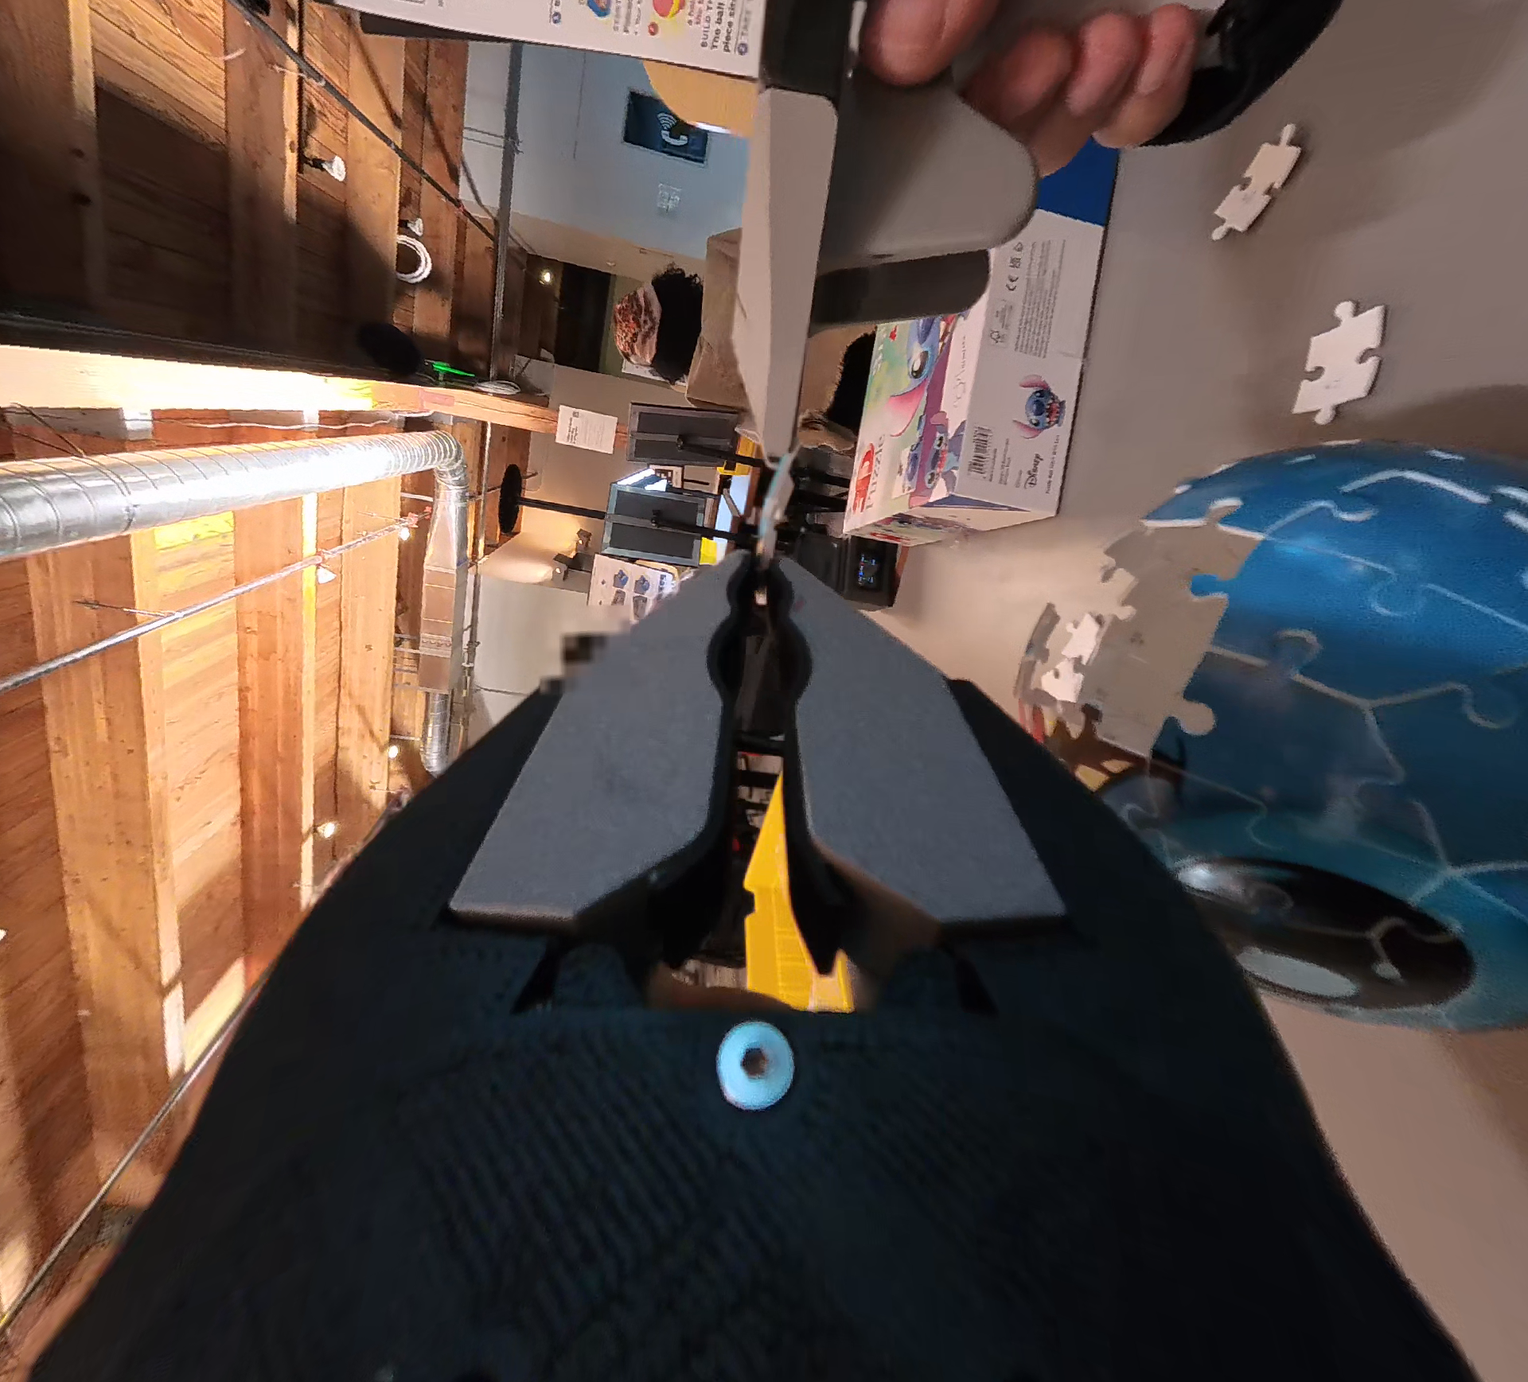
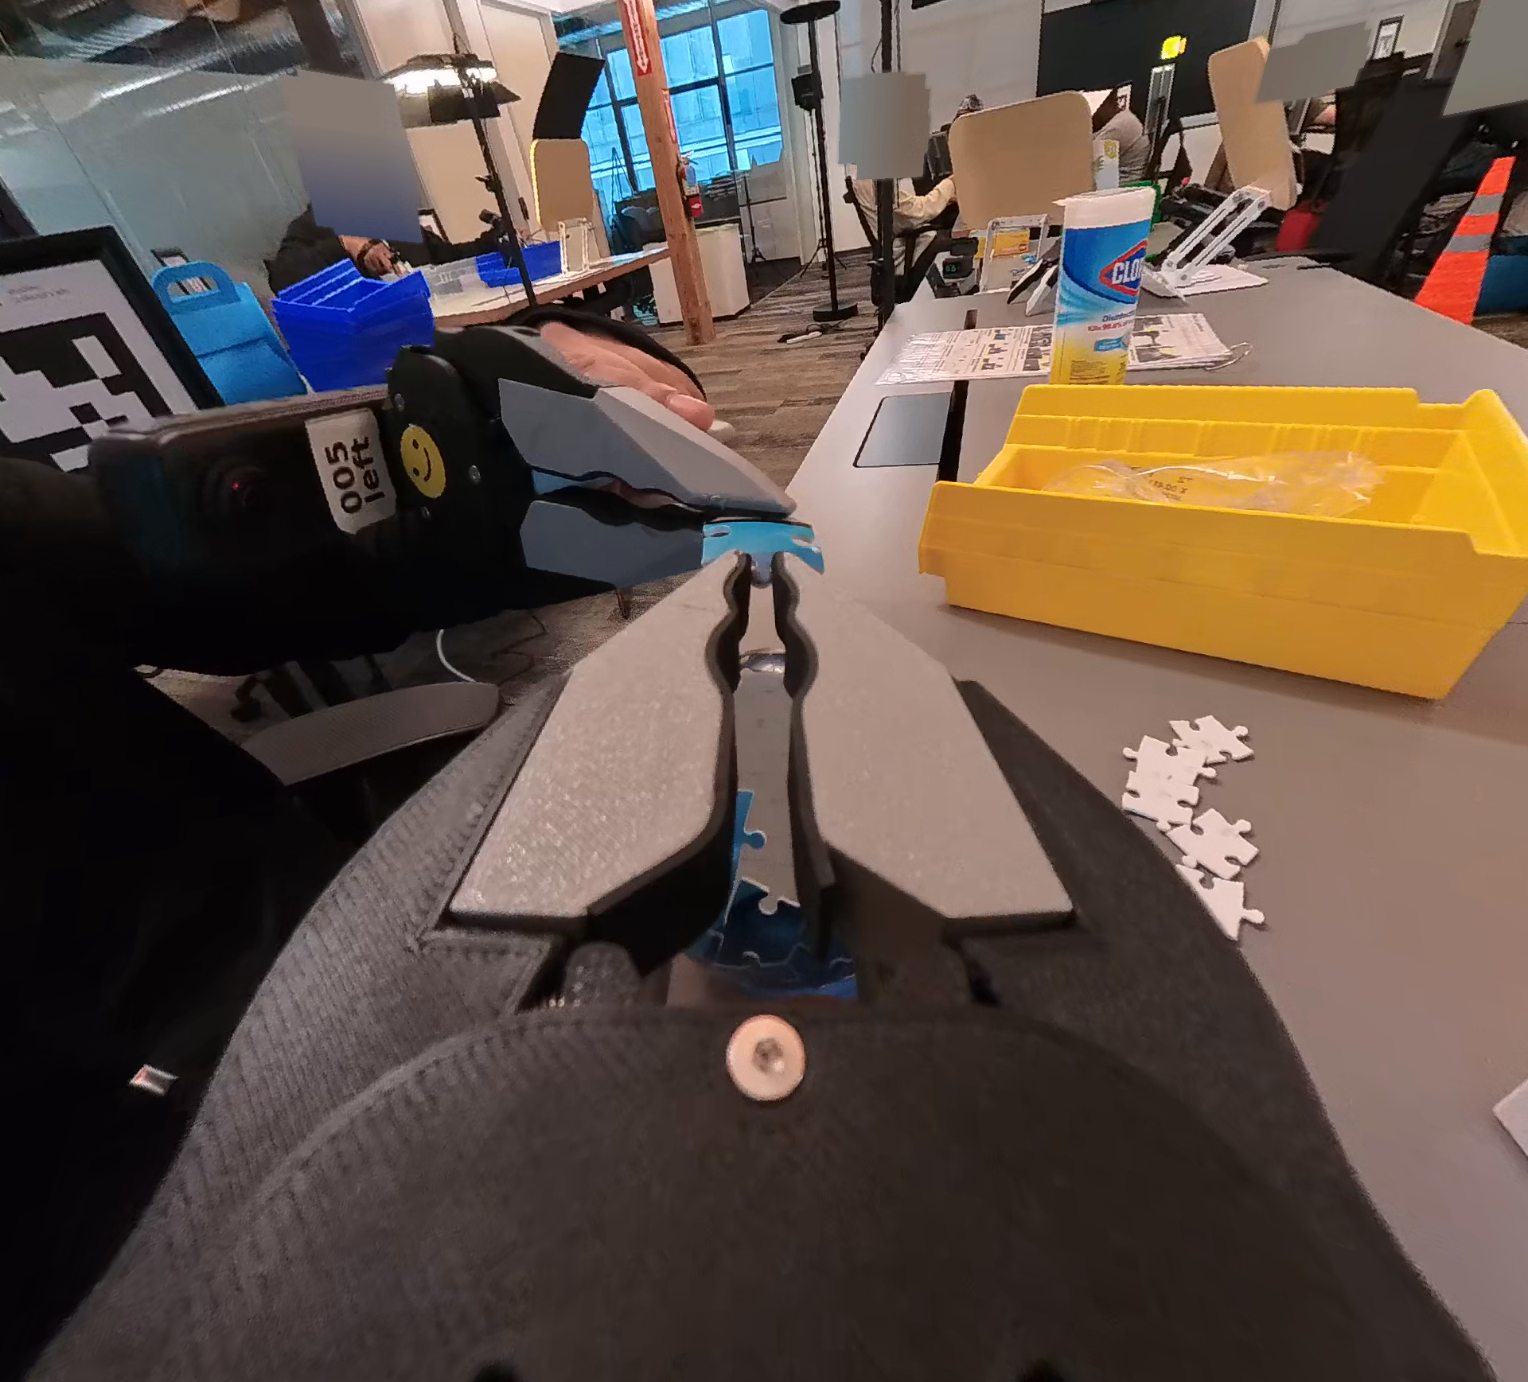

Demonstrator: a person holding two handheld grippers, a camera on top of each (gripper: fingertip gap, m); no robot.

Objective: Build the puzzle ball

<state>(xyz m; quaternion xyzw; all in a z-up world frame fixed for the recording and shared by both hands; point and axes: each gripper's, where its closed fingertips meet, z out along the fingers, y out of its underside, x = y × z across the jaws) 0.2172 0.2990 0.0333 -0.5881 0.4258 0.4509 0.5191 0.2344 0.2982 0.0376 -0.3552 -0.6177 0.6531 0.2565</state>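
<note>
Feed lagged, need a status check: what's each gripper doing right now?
Left gripper: shut on the blue piece, held in the air.
Right gripper: jaws nearly shut, pinching the same piece's edge.

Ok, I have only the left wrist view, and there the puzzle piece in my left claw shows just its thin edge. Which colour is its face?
Observer: In the right wrist view the puzzle piece has a blue face, and the left claw holds it about level.
Operator: Does the right claw grip it too?
Observer: Yes, it seems so. Its tips look closed on one tab at the near edge of the piece.
Operator: Is anything inside the yellow bin?
Observer: A clear plastic bag lies in it. I see nothing else there.
</note>
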